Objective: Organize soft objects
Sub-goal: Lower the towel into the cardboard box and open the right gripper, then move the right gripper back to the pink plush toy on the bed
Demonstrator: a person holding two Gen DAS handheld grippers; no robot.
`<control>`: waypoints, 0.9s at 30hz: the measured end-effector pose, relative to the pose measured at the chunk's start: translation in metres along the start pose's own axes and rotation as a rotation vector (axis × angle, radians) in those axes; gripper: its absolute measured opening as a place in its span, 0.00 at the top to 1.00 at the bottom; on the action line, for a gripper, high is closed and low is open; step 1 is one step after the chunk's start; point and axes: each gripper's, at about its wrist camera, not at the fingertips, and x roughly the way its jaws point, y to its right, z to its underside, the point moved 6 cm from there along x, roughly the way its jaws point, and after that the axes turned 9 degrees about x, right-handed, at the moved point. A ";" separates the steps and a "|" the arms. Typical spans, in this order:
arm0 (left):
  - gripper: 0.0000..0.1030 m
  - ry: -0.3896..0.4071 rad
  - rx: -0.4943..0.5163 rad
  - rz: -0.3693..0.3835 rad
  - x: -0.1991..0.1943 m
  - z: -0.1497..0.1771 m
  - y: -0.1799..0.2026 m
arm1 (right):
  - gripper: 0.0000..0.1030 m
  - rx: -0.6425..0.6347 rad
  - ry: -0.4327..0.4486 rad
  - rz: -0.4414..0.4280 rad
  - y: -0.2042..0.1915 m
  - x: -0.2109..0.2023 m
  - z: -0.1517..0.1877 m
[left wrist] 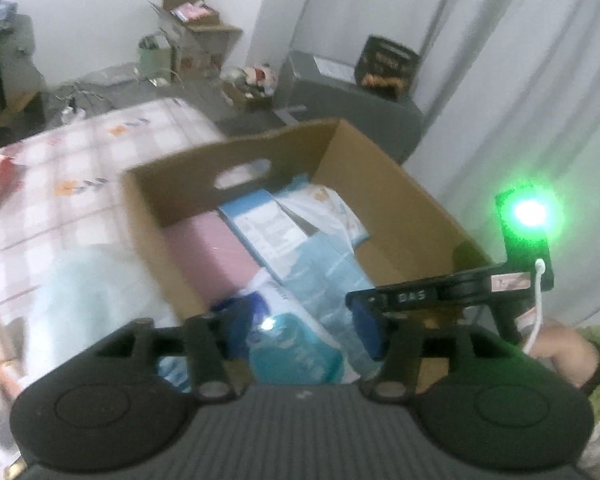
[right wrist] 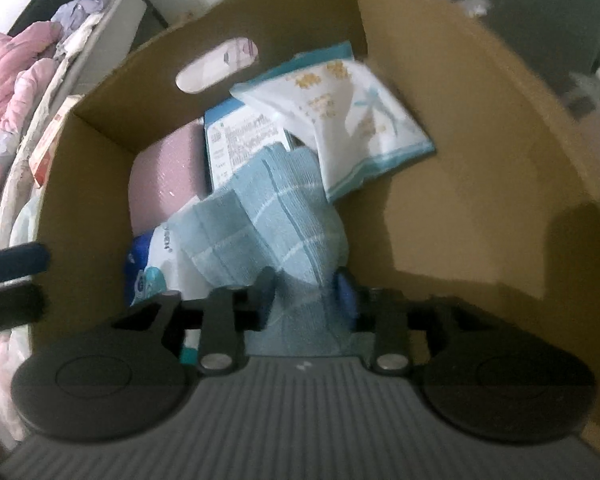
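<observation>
Left claw point(left wrist: 304, 328) parted over near end of cardboard box point(left wrist: 400, 196), gripping nothing; plastic packet point(left wrist: 296, 344) just below its tips. Right claw point(right wrist: 306, 296) partly spread, blue checked cloth point(right wrist: 268, 224) between fingers (pressing or not: cannot tell), draped forward inside box onto packets point(right wrist: 340, 128).
</observation>
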 end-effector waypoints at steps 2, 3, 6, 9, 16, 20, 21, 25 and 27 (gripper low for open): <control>0.36 0.034 -0.015 -0.012 -0.024 0.005 -0.008 | 0.50 0.008 0.022 -0.014 -0.003 -0.010 0.001; 0.35 0.052 -0.025 -0.022 -0.037 0.008 -0.012 | 0.49 0.009 0.036 -0.021 -0.005 -0.016 0.003; 0.29 0.095 -0.058 -0.051 -0.075 0.024 -0.028 | 0.48 0.021 0.079 -0.048 -0.011 -0.041 0.009; 0.21 0.133 -0.102 -0.093 -0.116 0.048 -0.047 | 0.48 0.030 0.134 -0.122 -0.023 -0.073 0.020; 0.13 0.202 -0.222 -0.291 -0.210 0.134 -0.101 | 0.35 0.025 0.211 -0.377 -0.073 -0.133 0.073; 0.13 0.205 -0.277 -0.408 -0.242 0.180 -0.122 | 0.35 -0.002 0.168 -0.479 -0.110 -0.133 0.105; 0.13 0.202 -0.291 -0.427 -0.249 0.193 -0.128 | 0.35 -0.016 0.149 -0.495 -0.122 -0.130 0.112; 0.13 0.207 -0.341 -0.451 -0.257 0.227 -0.136 | 0.35 -0.080 0.083 -0.539 -0.167 -0.115 0.139; 0.13 0.208 -0.362 -0.450 -0.256 0.241 -0.137 | 0.35 -0.104 0.045 -0.559 -0.188 -0.106 0.150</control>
